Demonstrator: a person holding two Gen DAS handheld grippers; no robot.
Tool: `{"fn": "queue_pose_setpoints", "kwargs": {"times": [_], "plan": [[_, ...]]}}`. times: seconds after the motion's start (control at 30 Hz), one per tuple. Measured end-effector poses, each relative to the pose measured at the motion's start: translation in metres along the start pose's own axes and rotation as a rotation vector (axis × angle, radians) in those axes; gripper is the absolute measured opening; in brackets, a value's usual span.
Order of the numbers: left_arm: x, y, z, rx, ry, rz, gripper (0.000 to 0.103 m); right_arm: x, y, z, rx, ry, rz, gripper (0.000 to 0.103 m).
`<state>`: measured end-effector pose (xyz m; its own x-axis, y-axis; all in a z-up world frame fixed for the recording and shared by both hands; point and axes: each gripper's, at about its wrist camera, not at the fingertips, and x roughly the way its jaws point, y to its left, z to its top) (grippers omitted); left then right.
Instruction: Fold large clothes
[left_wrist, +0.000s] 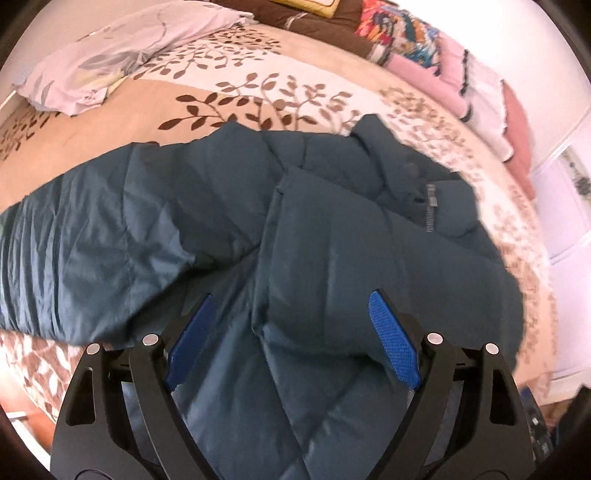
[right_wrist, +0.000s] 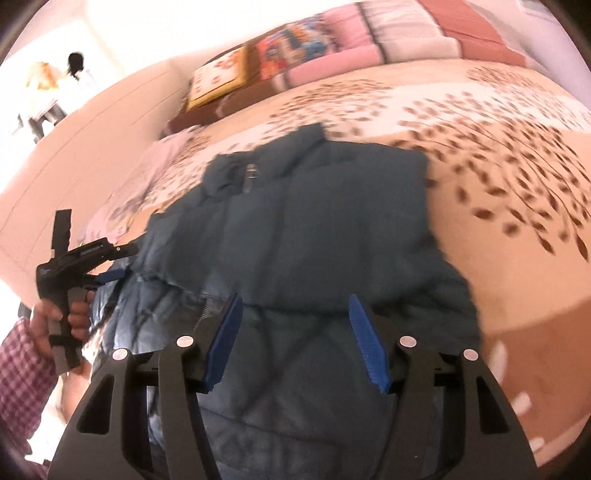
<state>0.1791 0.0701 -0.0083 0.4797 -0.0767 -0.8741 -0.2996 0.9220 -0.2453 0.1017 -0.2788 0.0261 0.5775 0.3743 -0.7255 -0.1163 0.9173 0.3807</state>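
A dark teal puffer jacket (left_wrist: 325, 229) lies spread on a leaf-patterned bed (left_wrist: 110, 103), one sleeve (left_wrist: 74, 240) stretched left and its grey zipper pull (left_wrist: 430, 201) near the collar. My left gripper (left_wrist: 291, 314) is open and empty, hovering just above the jacket's lower body. In the right wrist view the jacket (right_wrist: 314, 229) fills the middle, part folded over. My right gripper (right_wrist: 295, 314) is open and empty above its near edge. The left gripper (right_wrist: 107, 275) shows there at the jacket's left side, held by a hand.
A lilac pillowcase (left_wrist: 110, 55) lies at the bed's far left. Coloured pillows and folded blankets (left_wrist: 424, 44) are stacked along the head of the bed (right_wrist: 332, 44). A white wall and cabinet (left_wrist: 569, 206) stand at the right.
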Motion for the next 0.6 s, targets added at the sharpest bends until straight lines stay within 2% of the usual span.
{"fn": "queue_pose_setpoints", "kwargs": {"times": [0.07, 0.13, 0.2, 0.23, 0.33, 0.43, 0.6], "plan": [[0.011, 0.0, 0.001, -0.001, 0.019, 0.03, 0.073, -0.004, -0.017, -0.006, 0.039, 0.003, -0.009, 0.061], [0.022, 0.0, 0.001, -0.002, 0.056, 0.025, 0.041, -0.005, -0.033, -0.012, 0.091, 0.009, 0.003, 0.057], [0.025, -0.003, 0.0, 0.009, 0.056, 0.033, 0.025, -0.004, -0.04, -0.014, 0.118, 0.012, 0.024, 0.055], [0.024, -0.005, 0.0, 0.026, 0.047, 0.044, 0.02, -0.004, -0.041, -0.012, 0.121, 0.011, 0.031, 0.052], [0.014, -0.013, 0.003, 0.071, -0.002, 0.055, 0.011, 0.001, -0.035, -0.005, 0.102, -0.004, 0.046, 0.052], [0.001, -0.018, 0.01, 0.1, -0.067, 0.068, 0.011, 0.007, -0.028, 0.006, 0.075, -0.022, 0.054, 0.052], [0.014, -0.017, 0.011, 0.098, -0.031, 0.094, 0.011, 0.035, -0.038, 0.02, 0.118, 0.004, 0.013, 0.052]]}}
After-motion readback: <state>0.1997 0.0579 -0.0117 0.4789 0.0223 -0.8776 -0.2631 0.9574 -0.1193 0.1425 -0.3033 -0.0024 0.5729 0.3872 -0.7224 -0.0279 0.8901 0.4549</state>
